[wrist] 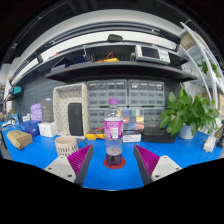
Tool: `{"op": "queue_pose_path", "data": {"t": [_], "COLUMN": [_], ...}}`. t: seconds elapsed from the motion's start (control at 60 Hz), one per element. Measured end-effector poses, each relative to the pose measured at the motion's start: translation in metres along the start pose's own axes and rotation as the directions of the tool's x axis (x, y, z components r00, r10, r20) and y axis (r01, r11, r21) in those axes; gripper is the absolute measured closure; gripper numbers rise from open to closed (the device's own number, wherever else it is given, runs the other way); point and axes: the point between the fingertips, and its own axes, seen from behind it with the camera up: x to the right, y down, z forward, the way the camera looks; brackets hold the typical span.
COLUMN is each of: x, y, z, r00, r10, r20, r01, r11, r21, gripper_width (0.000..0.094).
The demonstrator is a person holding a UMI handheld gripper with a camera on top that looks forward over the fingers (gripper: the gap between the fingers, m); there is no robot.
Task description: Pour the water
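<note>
Bottle [113, 135]: clear plastic, pink-purple cap, pink-and-white label band around the middle. Standing upright, long axis vertical, cap pointing straight up. Position: on the blue worktop [112, 172], on a small red disc [114, 161], just ahead of the fingers and centred on the gap between them. Whether it holds water cannot be told.

Hand-held gripper [113, 160]: fingers spread wide, magenta pads [80, 157] facing inward at either side. Nothing is held; the bottle stands free on its own base, with clear blue surface showing between it and each finger.

Surroundings, left of the bottle: a pale ribbed cup or basket [67, 146] near the left finger; white boxes [48, 129] farther back; a brown package [19, 139] at the far left; a purple container [36, 112] behind the boxes.

Surroundings, behind the bottle: small yellow items [95, 135] on the worktop; a light-coloured cabinet with a dark door panel [72, 110]; a rack of grey drawers [128, 98]; a dark tray or box [158, 134] to the right.

Surroundings, right: a leafy green potted plant [186, 112] in a pale pot, well apart from the bottle.

Above: a dark shelf [118, 70] spanning the width of the bench, carrying assorted items too small to identify.
</note>
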Motion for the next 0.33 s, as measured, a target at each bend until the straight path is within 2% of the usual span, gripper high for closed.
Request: {"op": "queue_pose_path", "data": {"t": [0.333], "x": [0.014], "y": [-0.011], "z": [-0.032], "r00": [0.999], "r10": [-0.018], "r20": [-0.044], "r01": [0.019], "r11": [0.999], "r21": [0.026], "gripper_width": [0.0102]}}
